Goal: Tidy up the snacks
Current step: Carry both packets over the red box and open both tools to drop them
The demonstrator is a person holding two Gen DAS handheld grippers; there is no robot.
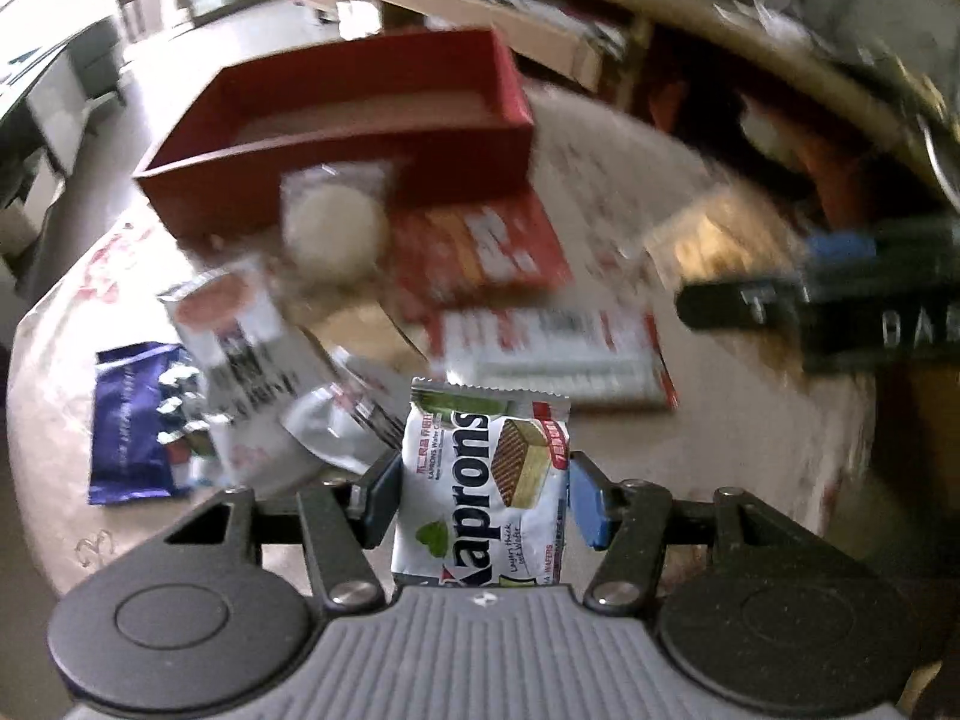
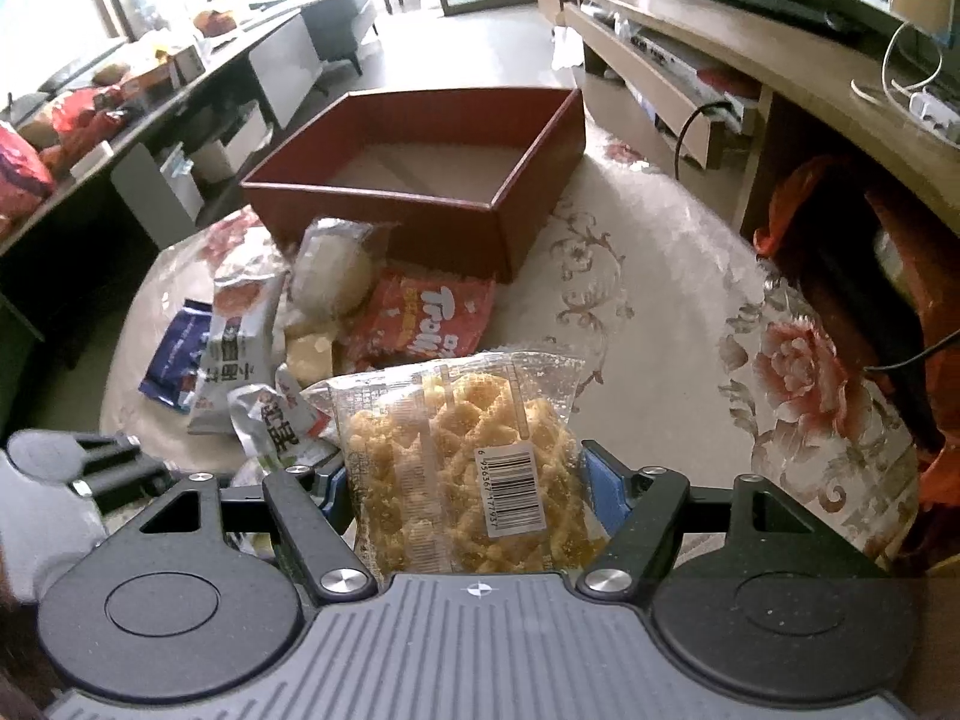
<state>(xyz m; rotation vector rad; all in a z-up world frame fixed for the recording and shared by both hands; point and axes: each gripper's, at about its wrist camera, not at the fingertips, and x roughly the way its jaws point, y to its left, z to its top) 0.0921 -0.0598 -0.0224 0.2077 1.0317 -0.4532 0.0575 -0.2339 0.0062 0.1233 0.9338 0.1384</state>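
My left gripper (image 1: 483,498) is shut on a white Kaprons wafer packet (image 1: 480,480), which stands upright between the blue pads above the table. The left wrist view is blurred by motion. My right gripper (image 2: 465,489) is shut on a clear bag of yellow crispy snacks (image 2: 456,456), barcode facing up. Ahead of both stands an open dark-red box (image 2: 420,180) (image 1: 336,138), and its floor shows bare. Loose snacks lie in front of it: a red Trolli packet (image 2: 426,318), a wrapped round white bun (image 2: 330,276), a white packet (image 2: 234,354) and a blue packet (image 2: 174,360).
The table carries a pale floral cloth (image 2: 660,300). A flat red-and-white pack (image 1: 558,354) lies on it in the left wrist view. A wooden TV stand (image 2: 780,48) with cables runs along the right. A low cabinet (image 2: 180,96) crowded with goods stands at the left.
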